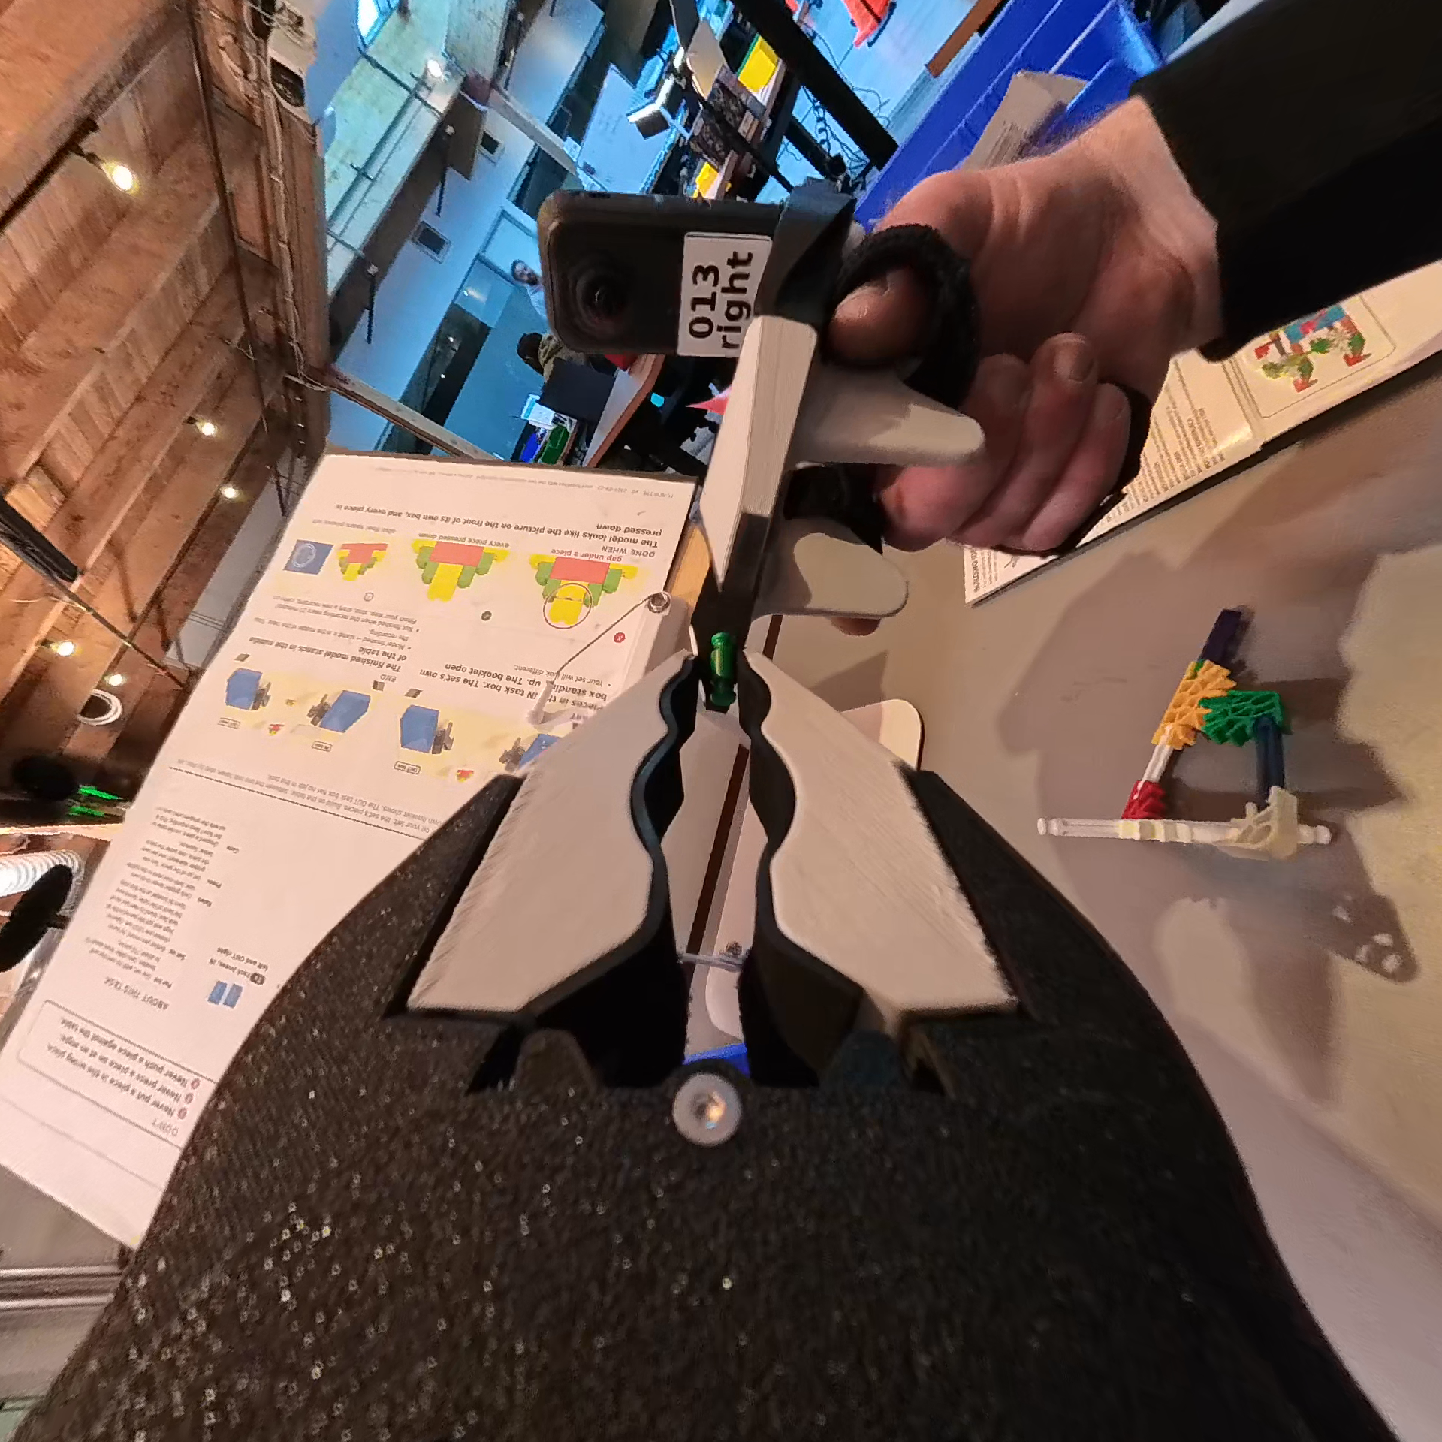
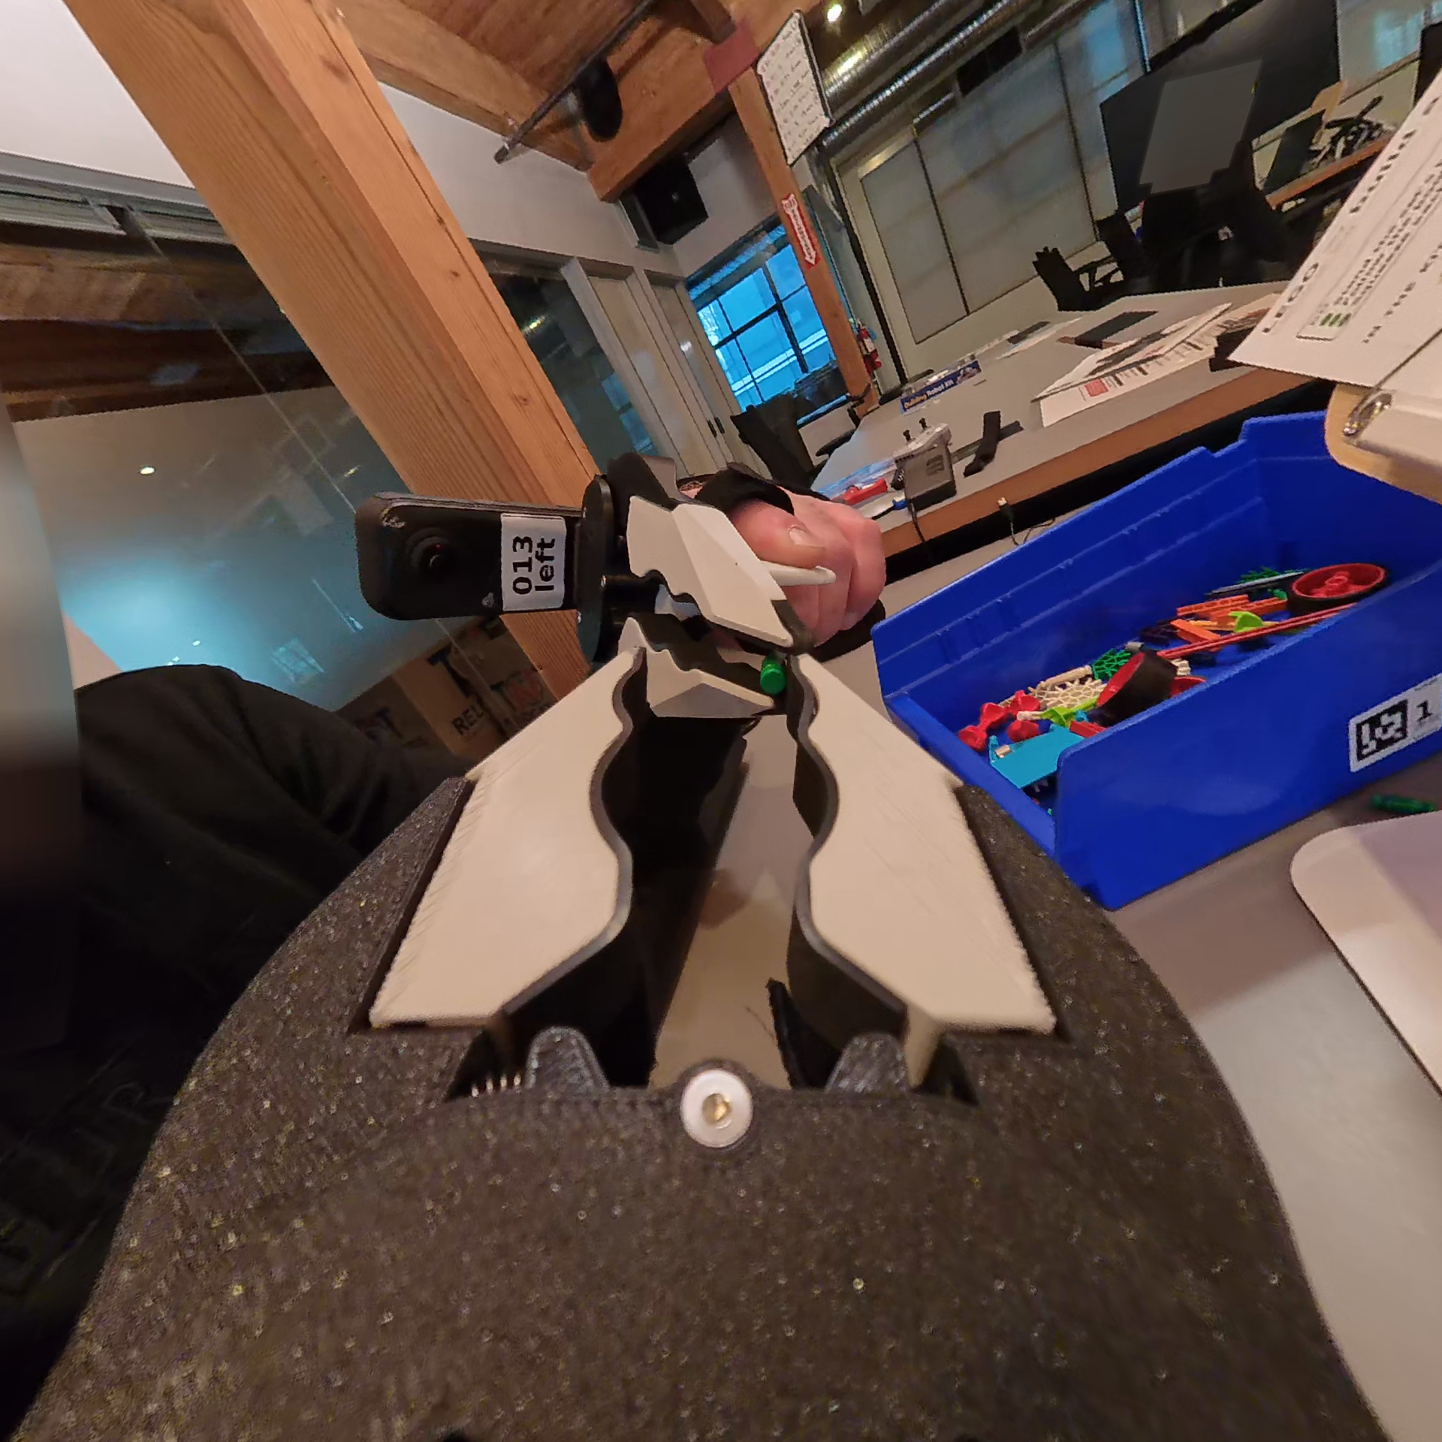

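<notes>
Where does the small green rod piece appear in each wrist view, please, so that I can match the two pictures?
Left wrist view: the green rod piece sits just above centre, pinched at the tips of the left gripper.
Right wrist view: just right of centre, at the tips of the right gripper, green rod piece.
Shared landmark: both grippers meet on it, tip to tip.

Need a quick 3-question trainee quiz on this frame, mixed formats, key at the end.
1. True or false: the blue plastic bin is empty.
2. What sits between the fingertips of the left gripper?
A. a small green plastic rod piece
B. a yellow ball
C. an orange cube
3. Fill in: the partly built multicolour rod-and-connector model lies apart from both grippers, on the grey ____.

Key:
1. False, it holds loose coloured pieces.
2. A.
3. Table.
</notes>
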Action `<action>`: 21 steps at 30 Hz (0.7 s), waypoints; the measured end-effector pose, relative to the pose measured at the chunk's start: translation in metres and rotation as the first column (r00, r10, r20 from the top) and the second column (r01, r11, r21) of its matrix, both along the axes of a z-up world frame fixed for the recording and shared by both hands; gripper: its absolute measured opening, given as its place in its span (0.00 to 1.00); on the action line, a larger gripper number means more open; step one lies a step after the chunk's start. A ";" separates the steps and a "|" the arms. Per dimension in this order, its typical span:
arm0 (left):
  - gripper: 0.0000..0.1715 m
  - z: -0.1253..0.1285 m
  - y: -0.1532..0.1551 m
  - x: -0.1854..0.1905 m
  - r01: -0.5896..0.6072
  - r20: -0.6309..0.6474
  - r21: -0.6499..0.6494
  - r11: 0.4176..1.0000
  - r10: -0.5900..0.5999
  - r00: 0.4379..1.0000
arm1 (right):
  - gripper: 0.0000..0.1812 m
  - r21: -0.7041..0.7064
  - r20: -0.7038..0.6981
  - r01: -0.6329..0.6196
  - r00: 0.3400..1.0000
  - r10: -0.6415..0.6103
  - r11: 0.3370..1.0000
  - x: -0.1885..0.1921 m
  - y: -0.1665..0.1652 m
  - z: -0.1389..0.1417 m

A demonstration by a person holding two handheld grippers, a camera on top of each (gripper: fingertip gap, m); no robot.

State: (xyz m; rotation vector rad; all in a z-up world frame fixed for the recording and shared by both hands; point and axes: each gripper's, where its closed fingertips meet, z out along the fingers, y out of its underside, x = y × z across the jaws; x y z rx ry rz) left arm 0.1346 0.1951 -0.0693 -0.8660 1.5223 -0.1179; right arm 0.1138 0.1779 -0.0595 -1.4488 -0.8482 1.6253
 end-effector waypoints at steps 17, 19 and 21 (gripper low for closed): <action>0.04 0.009 -0.021 0.009 0.058 0.016 0.015 0.998 -0.058 0.998 | 0.22 0.215 -0.081 -0.059 0.994 0.078 0.975 0.013 -0.025 0.007; 0.04 0.012 -0.024 0.009 0.057 0.021 0.028 0.998 -0.058 0.998 | 0.22 0.208 -0.088 -0.064 0.993 0.083 0.976 0.014 -0.027 0.009; 0.03 0.012 -0.023 0.009 0.049 0.018 0.032 0.998 -0.050 0.999 | 0.22 0.200 -0.080 -0.059 0.994 0.077 0.978 0.014 -0.025 0.009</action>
